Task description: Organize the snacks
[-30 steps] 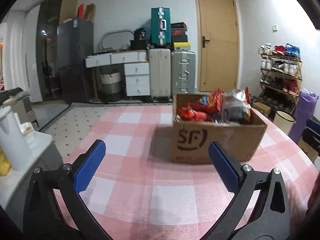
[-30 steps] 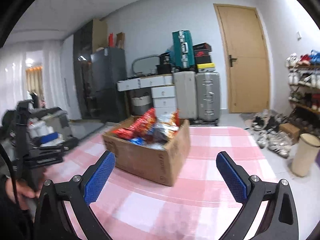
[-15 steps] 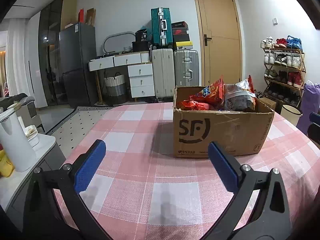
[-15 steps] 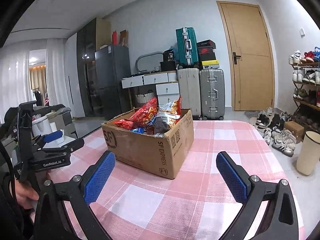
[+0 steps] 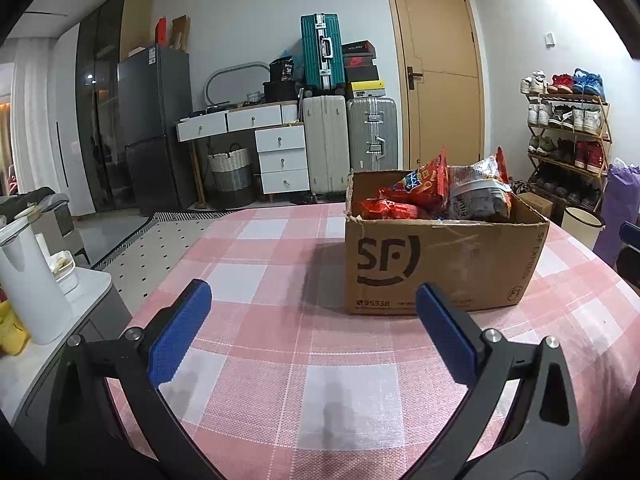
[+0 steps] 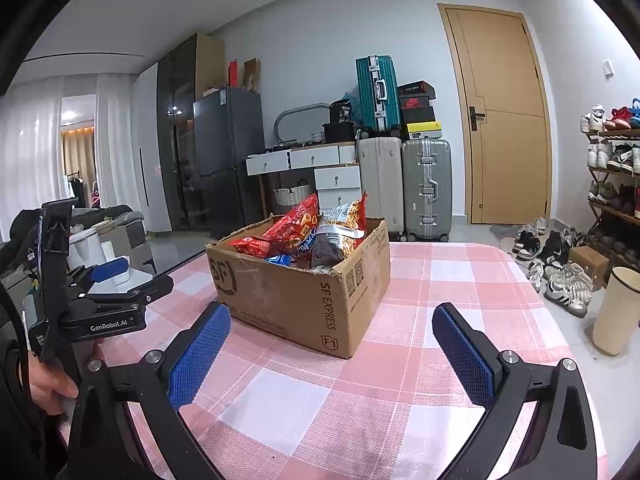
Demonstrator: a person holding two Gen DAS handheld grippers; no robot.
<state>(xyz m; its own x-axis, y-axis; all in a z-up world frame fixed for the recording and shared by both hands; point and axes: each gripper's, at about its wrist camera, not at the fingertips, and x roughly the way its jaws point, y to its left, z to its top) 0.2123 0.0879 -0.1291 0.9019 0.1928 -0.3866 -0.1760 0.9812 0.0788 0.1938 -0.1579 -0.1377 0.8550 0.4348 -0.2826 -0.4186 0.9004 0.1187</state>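
Left gripper (image 5: 312,304) fingers spread, empty | right gripper (image 6: 330,330) likewise | snack-filled box (image 6: 320,300) sat on checkered surface (image 6: 440,280)

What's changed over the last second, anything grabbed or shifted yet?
Only the views moved. Both grippers dropped and levelled off toward the table, so the box of snacks now sits higher and larger in each view. Nothing was taken or released: the left gripper and right gripper have jaws wide apart and empty, as before. Box and snacks look unmoved.
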